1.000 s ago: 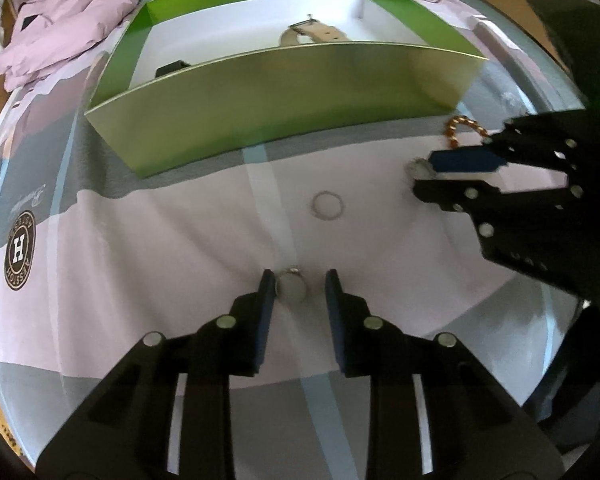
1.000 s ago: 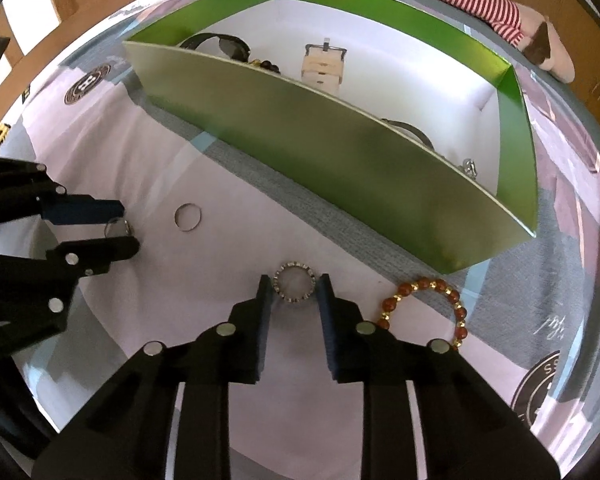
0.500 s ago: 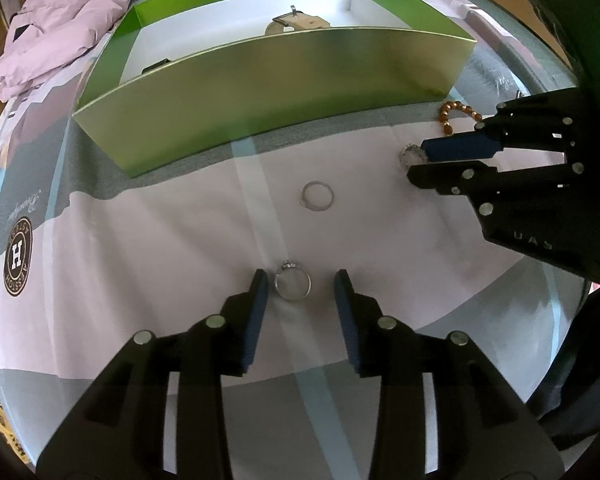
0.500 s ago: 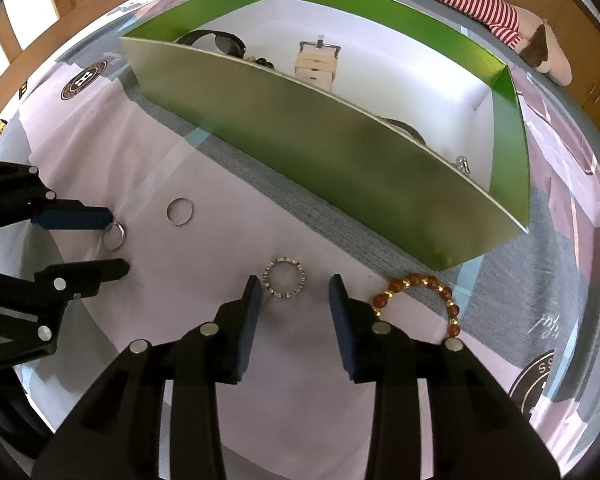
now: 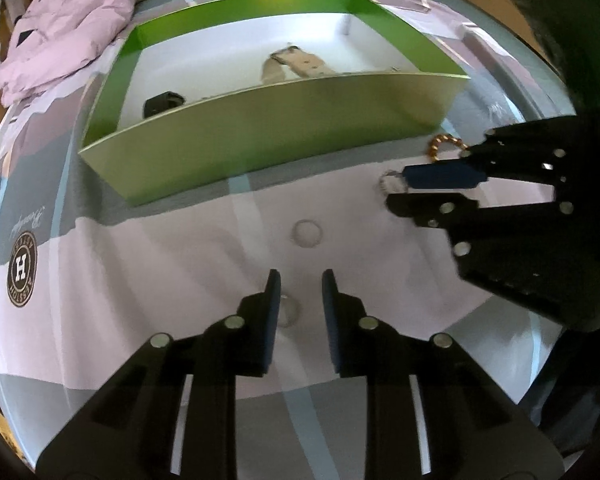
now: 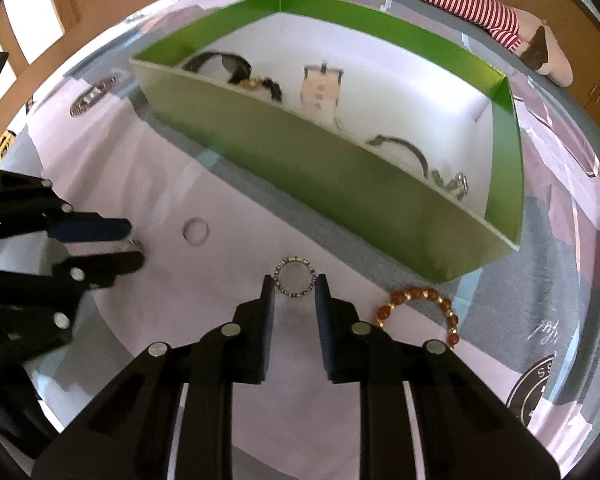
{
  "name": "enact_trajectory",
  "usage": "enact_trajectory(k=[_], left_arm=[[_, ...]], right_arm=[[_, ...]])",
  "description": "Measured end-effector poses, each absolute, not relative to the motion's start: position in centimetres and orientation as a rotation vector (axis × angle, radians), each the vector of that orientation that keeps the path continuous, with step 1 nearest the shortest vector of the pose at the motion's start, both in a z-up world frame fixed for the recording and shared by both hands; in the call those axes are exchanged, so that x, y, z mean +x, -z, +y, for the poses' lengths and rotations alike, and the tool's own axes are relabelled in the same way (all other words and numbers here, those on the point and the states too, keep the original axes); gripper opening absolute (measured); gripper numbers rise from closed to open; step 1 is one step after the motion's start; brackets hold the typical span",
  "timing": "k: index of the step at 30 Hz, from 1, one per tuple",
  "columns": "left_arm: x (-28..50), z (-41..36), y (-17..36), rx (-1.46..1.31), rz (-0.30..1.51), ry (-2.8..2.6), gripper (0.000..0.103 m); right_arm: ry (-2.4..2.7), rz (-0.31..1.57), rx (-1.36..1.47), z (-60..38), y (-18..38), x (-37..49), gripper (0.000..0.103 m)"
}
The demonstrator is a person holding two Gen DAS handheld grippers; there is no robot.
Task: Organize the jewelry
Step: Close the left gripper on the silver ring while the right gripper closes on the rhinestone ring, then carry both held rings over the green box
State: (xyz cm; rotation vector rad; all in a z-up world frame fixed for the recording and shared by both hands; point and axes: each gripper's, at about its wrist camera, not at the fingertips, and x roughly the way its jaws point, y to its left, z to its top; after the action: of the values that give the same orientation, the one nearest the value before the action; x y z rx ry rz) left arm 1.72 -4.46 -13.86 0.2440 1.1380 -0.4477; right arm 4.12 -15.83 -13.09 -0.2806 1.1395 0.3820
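1. Now both pairs of jaws have just been closing: the left gripper (image 5: 297, 292) narrows around the small ring (image 5: 289, 311), pads not visibly touching it.
2. The right gripper (image 6: 295, 294) pinches the studded ring (image 6: 295, 277) on the bedspread (image 6: 204, 312), near the green box (image 6: 340, 184).
3. Lifting into the box looks next.

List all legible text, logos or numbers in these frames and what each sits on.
"H": centre of the round brown emblem printed on the bed cover; the ring lettering around it is too blurred to read.
"SS": on the partly cut-off round emblem, right wrist view; the rest is hidden.
Cursive script and script on the cover: unreadable.
Green box: no text.
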Motion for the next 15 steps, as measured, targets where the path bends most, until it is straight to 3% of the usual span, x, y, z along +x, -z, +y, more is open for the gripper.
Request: enact_trajectory(k=[4,12,15], left_arm=[[1.1,-4.5,13.9,0.282,1.126,0.468,0.036],[1.4,-3.6,15.6,0.301,1.165,0.444,0.036],[1.6,-3.6,15.6,0.302,1.157,0.435,0.029]], right_arm=[[-0.394,1.152,-0.294,-15.6,13.4,3.8,0.02],[-0.378,1.177,-0.303,-16.1,14.2,4.0,0.02],[-0.377,1.178,-0.303,-16.0,14.3,4.1,0.02]])
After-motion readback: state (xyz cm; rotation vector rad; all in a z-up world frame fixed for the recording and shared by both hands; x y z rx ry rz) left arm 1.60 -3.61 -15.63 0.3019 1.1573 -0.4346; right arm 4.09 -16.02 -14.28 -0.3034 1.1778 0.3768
